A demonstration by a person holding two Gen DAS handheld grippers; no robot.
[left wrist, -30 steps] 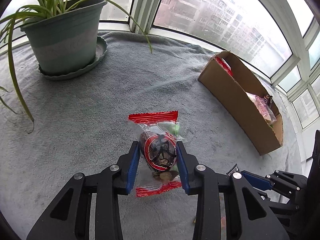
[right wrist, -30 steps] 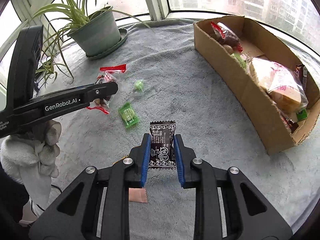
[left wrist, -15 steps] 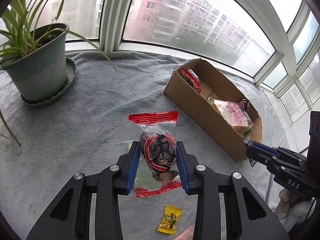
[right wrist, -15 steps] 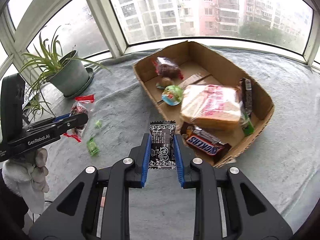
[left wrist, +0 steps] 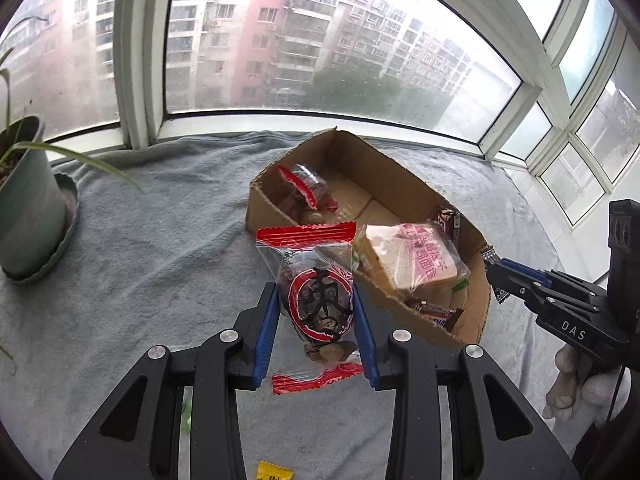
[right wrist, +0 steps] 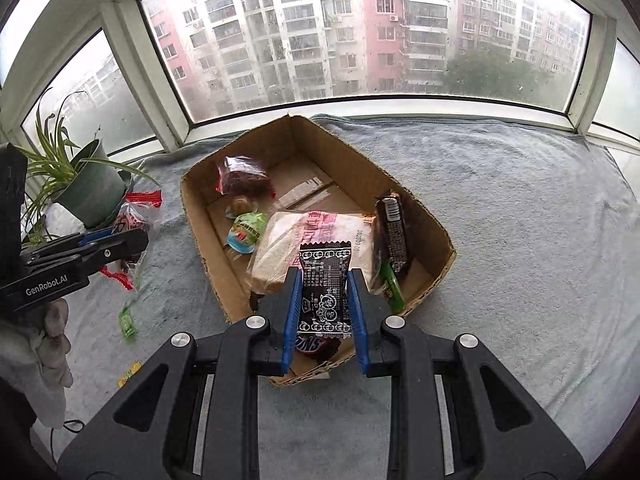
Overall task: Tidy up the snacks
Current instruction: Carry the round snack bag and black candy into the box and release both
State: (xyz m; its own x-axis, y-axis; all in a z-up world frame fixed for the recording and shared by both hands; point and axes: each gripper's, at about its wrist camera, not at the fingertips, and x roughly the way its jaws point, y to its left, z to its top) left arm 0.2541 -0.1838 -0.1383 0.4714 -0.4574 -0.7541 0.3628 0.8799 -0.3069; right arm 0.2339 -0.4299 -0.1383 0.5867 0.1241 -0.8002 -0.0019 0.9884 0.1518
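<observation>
My left gripper (left wrist: 316, 312) is shut on a clear snack packet with red ends (left wrist: 316, 300), held in the air just left of the cardboard box (left wrist: 264, 204). My right gripper (right wrist: 323, 300) is shut on a small black candy wrapper (right wrist: 325, 288), hanging over the near end of the same box (right wrist: 192, 216). Inside lie a wrapped bread slice (right wrist: 316, 232), a dark red bag (right wrist: 240, 176), a round green sweet (right wrist: 244, 232), a dark bar (right wrist: 392, 232) and a Snickers bar (left wrist: 434, 312). In the right wrist view the left gripper (right wrist: 132, 240) shows with its packet (right wrist: 130, 224).
A potted plant (right wrist: 88, 184) in a saucer stands at the back left by the window. Loose sweets lie on the grey cloth (right wrist: 520, 220): a green one (right wrist: 127, 320) and a yellow one (left wrist: 274, 472). A gloved hand (right wrist: 36, 344) holds the left tool.
Both grippers rose and swung toward the box with their snacks still held. The right one now hangs over the box; the left one has come up beside it.
</observation>
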